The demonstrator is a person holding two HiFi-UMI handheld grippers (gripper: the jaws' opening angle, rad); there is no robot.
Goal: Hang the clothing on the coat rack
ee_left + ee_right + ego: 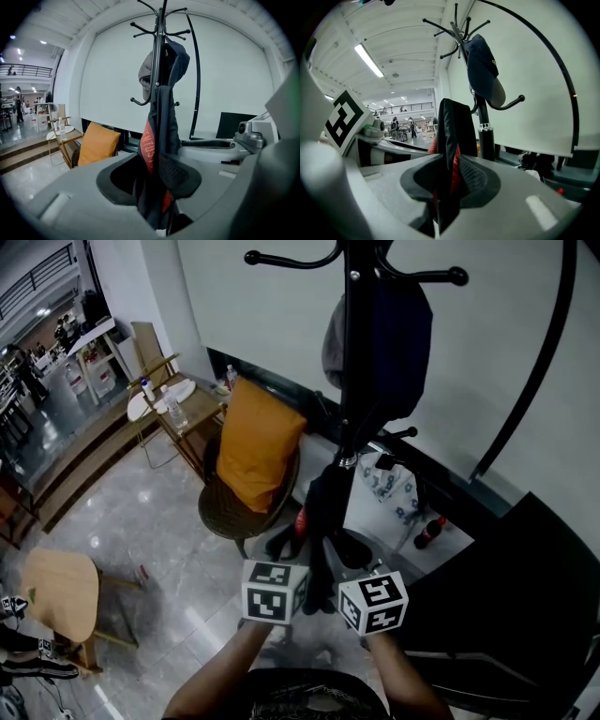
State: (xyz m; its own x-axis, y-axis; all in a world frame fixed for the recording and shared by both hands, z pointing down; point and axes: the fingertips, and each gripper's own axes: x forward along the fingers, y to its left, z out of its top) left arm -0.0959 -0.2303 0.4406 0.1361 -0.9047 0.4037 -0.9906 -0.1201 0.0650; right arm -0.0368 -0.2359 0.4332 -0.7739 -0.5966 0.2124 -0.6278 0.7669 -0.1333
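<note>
A dark garment with a red lining point(323, 507) hangs bunched between my two grippers, just in front of the black coat rack point(352, 352). My left gripper point(302, 563) is shut on the cloth point(159, 140); its jaws pinch the fold low in the left gripper view. Close beside it, my right gripper point(343, 568) is also shut on the garment point(452, 136). A dark blue cap point(380, 334) hangs on one of the rack's hooks above the garment. The rack's upper hooks point(159, 28) are bare, as the right gripper view shows them point(457, 30) too.
A chair with an orange cushion point(258, 446) stands left of the rack. Behind it is a small side table with bottles point(178, 399). A wooden stool point(61, 592) sits at lower left. A red bottle point(429, 532) lies on the floor, and a black arc lamp point(539, 362) curves at right.
</note>
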